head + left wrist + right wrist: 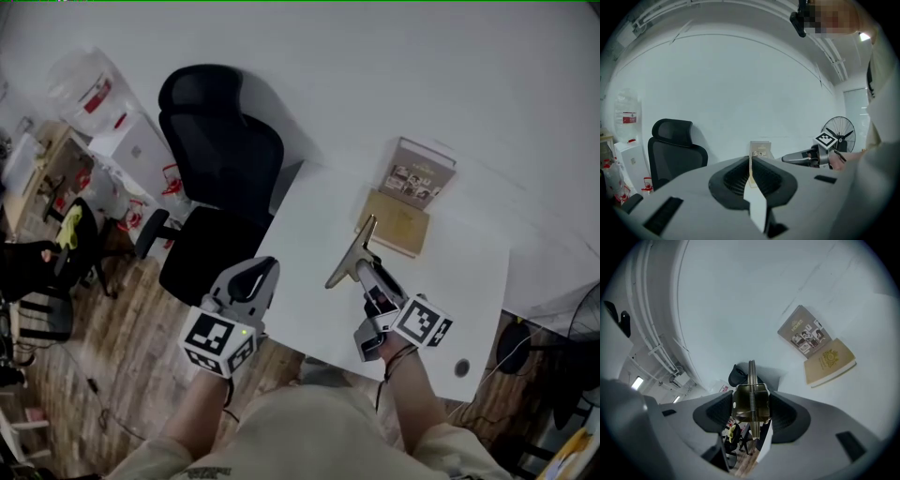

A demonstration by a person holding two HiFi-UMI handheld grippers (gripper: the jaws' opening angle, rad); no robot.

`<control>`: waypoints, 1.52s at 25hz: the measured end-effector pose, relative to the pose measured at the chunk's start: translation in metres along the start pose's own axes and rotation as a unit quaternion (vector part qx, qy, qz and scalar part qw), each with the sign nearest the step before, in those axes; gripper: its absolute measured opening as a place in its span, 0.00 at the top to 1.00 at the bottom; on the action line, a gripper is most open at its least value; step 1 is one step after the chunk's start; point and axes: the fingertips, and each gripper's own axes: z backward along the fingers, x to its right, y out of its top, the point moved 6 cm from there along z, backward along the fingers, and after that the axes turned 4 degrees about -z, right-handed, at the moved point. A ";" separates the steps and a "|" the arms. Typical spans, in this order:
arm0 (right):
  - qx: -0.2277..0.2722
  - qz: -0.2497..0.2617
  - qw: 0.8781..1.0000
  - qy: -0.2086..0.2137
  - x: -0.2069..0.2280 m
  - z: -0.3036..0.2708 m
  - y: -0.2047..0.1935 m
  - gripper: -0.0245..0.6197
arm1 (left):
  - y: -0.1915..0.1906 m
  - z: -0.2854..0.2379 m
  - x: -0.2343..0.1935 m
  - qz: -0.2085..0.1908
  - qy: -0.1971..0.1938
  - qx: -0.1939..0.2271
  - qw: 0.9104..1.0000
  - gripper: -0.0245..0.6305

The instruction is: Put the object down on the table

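Two jaws of the right gripper (751,401) are pressed onto a metal tool (751,380), which is gripped at its thick end. The tool is brass-coloured and made of two flat strips lying close together, with a coil spring seen between them at the gripped end. It is held slanted above the white table (309,281), near the table's middle; whether its far tip touches the table cannot be told. The left gripper (751,176) is held off the table's left edge with its ribbed black pads brought together and nothing between them.

At the far side of the table a tan book (398,223) with an embossed emblem lies flat, and a grey-brown book (419,172) with small photographs on its cover lies just beyond it, overlapping it; its title is too small to be read. A black mesh-backed chair (220,141) stands left of the table. A round fan (839,133) is seen past the table's right side, partly cut off behind the right gripper.
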 end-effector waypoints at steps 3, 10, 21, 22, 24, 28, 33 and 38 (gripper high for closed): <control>-0.008 -0.024 1.000 0.000 0.019 -0.022 0.014 0.57 | -0.002 -0.028 -0.008 0.000 0.001 -0.010 1.000 0.91; -0.025 -0.058 0.998 -0.006 0.054 -0.064 0.038 0.57 | -0.008 -0.077 -0.022 0.003 -0.008 -0.026 1.000 0.91; -0.053 -0.093 0.993 -0.046 0.086 -0.137 0.039 0.57 | -0.024 -0.126 -0.055 0.013 -0.046 -0.046 0.998 0.91; -0.052 -0.095 0.993 -0.050 0.088 -0.144 0.038 0.57 | -0.026 -0.131 -0.061 0.014 -0.052 -0.049 0.997 0.91; -0.046 -0.103 0.992 -0.059 0.093 -0.157 0.035 0.57 | -0.031 -0.140 -0.073 0.016 -0.062 -0.055 0.996 0.91; -0.028 -0.125 0.988 -0.088 0.107 -0.180 0.027 0.57 | -0.038 -0.158 -0.098 0.020 -0.080 -0.064 0.994 0.91; 0.028 -0.173 0.975 -0.135 0.129 -0.204 0.018 0.57 | -0.050 -0.178 -0.131 0.024 -0.108 -0.075 0.991 0.91; 0.089 -0.236 0.953 -0.168 0.156 -0.218 0.008 0.57 | -0.073 -0.200 -0.158 0.028 -0.125 -0.085 0.988 0.91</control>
